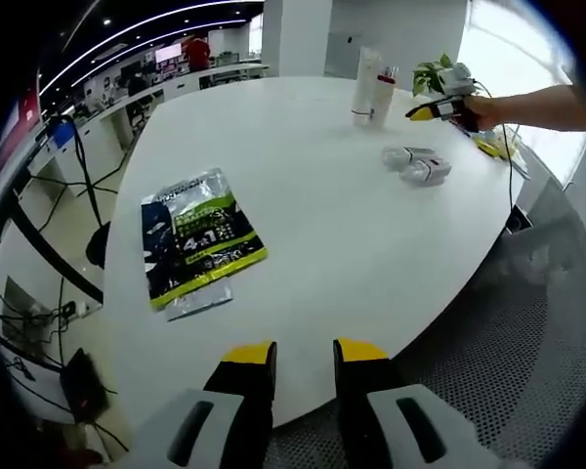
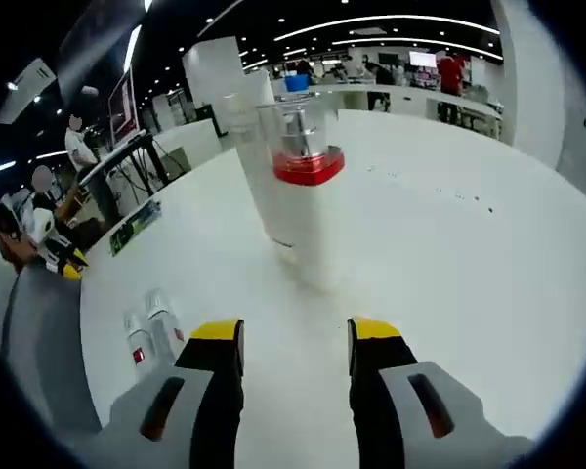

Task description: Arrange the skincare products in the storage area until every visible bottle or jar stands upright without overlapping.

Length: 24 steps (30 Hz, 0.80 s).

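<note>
Left gripper (image 1: 305,360) hangs parted over the white table (image 1: 322,244) edge; green-black pouch (image 1: 197,237) lies ahead-left, two upright bottles (image 1: 373,87) far ahead.

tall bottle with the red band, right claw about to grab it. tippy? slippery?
The bottle is tall and narrow and stands upright, so a high push would probably tip it. Its smooth pale wall looks slick. The right claw is open before it.

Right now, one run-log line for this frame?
left gripper: open, idle at table edge | right gripper: open, facing upright bottles | small bottles: lying flat | packet: flat
</note>
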Tool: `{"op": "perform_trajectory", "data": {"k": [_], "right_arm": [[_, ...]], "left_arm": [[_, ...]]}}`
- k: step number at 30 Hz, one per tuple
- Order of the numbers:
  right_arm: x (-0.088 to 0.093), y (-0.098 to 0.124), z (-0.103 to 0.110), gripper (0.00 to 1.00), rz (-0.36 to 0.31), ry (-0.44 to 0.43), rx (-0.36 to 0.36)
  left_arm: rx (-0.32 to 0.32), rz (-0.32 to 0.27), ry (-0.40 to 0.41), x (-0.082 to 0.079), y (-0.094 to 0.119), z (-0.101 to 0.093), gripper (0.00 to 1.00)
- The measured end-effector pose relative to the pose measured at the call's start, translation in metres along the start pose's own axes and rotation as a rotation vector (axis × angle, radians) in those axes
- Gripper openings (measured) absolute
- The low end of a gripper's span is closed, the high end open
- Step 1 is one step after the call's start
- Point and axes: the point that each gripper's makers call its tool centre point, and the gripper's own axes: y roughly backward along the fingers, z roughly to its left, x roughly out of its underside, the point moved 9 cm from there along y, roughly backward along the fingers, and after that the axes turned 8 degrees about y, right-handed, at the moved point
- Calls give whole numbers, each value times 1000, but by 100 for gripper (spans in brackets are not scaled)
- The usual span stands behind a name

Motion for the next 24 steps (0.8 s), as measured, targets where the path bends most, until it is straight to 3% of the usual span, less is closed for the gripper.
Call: {"op": "perform_trajectory", "data": {"k": [3,9,11,14,16,21,24], "right_arm": [[-2,-2,20,37,65,91,-25],[-21,-17,50,30,108,173,-65],[-25,-24,58,28,158,233,-92],[-32,-33,67,31,165,242,-111],[-35,-39,73,28,170,265,-134],[-32,-50,81,28,291,347,-169],[-33,-51,81,26,275,344,-180]], "left_arm": [[2,-4,5,0,0,-1,24],[6,-23,-3,-1,2,-2,24],[7,-31,-2,-2,3,-2,24],[4,-40,-2,-2,3,-2,24],[4,-46,-1,-3,4,-2,24],[16,-66,2,-4,5,-3,24],[19,-70,6,-4,5,-3,24]]}}
